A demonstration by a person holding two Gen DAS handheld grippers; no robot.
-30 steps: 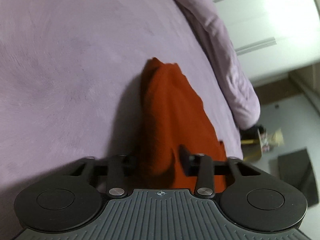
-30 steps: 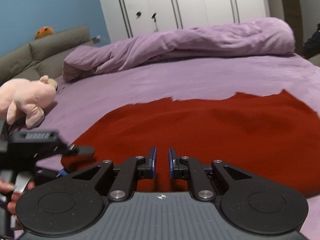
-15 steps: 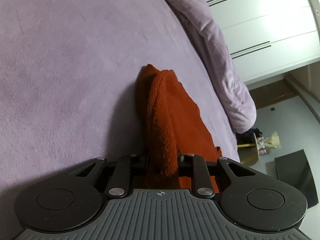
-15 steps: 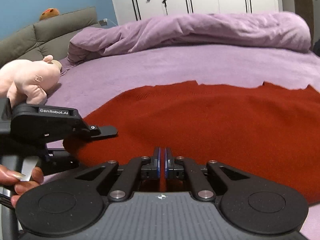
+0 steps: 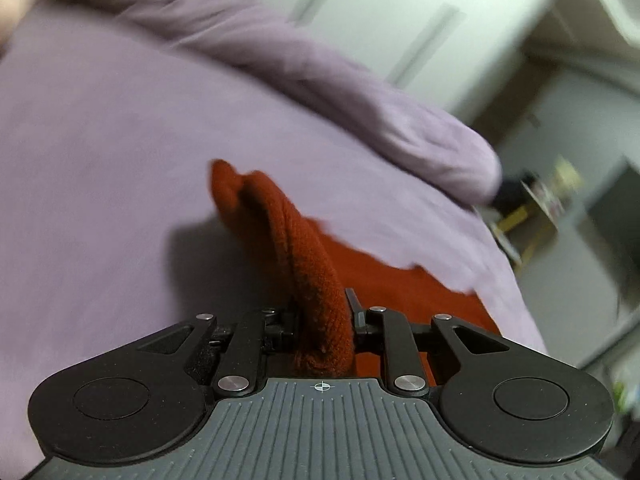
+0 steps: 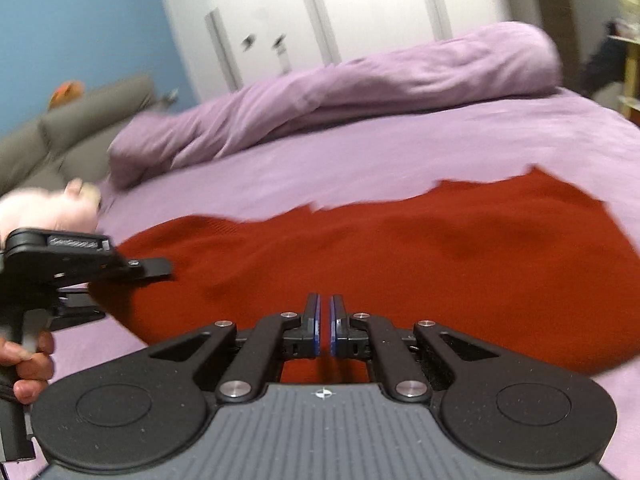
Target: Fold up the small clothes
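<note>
The soft, floppy red sweater (image 6: 400, 264) lies on the purple bed (image 6: 400, 152), its near edge pinched by both the closing left gripper (image 5: 324, 320) and the clenched right gripper (image 6: 324, 328), good spots to hold.

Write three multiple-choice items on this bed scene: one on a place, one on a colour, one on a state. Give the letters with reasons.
1. Where does the red cloth lie?
A. On the purple bed
B. On the grey couch
C. On the floor

2. What colour is the soft toy at the left edge of the right wrist view?
A. Green
B. Pink
C. Black

3. What is between the fingers of the left gripper?
A. Nothing
B. The bunched purple blanket
C. A raised fold of the red cloth

Answers:
1 A: the cloth is spread on the purple sheet in front of the bunched blanket.
2 B: the toy is pale pink, though blurred.
3 C: the left wrist view shows a ridge of red cloth pinched there, the jaws closing on it.
</note>
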